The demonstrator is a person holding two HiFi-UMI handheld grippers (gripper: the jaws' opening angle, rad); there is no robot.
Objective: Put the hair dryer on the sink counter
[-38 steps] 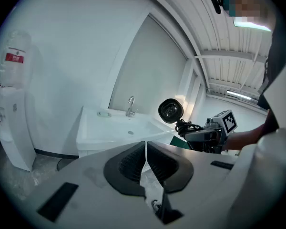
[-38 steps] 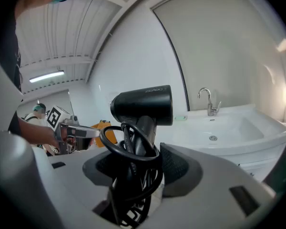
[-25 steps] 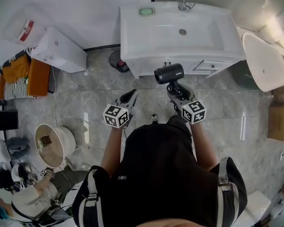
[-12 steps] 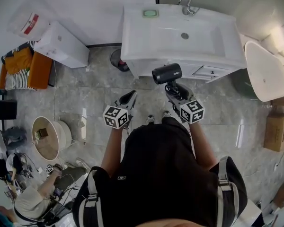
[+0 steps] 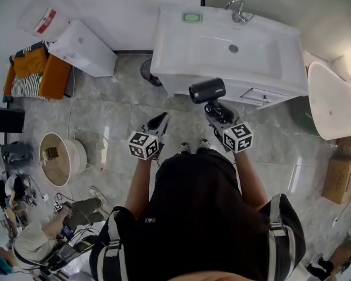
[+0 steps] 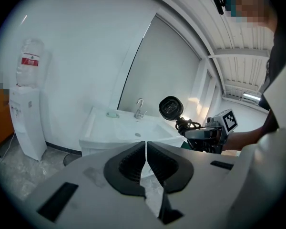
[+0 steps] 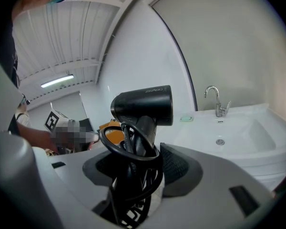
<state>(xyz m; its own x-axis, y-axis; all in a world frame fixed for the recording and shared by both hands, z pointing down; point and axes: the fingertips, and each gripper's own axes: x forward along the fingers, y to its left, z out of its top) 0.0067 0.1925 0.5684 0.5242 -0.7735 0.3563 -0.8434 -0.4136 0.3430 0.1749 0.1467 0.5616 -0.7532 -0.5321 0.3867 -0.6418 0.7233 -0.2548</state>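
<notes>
Carry stage: right gripper (image 5: 217,111) was clamped on the hair dryer (image 5: 207,91) by its handle, mid-air short of the sink desk (image 5: 181,40). Left gripper (image 5: 162,119) was closed, empty. Next it probably needed reaching forward and lowering onto bare desk.

Matte black plastic hair dryer (image 5: 207,91); white ceramic sink counter (image 5: 175,48); pale green oval soap dish (image 5: 192,17); grey marbled floor tiles (image 5: 111,119).

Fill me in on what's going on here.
A person stands facing a white sink counter with a gripper in each hand. The right gripper is shut on the handle and coiled cord of a black hair dryer, held upright in front of the counter. The left gripper is shut and empty. The dryer is not yet on the counter, where a green soap dish sits near the faucet.
</notes>
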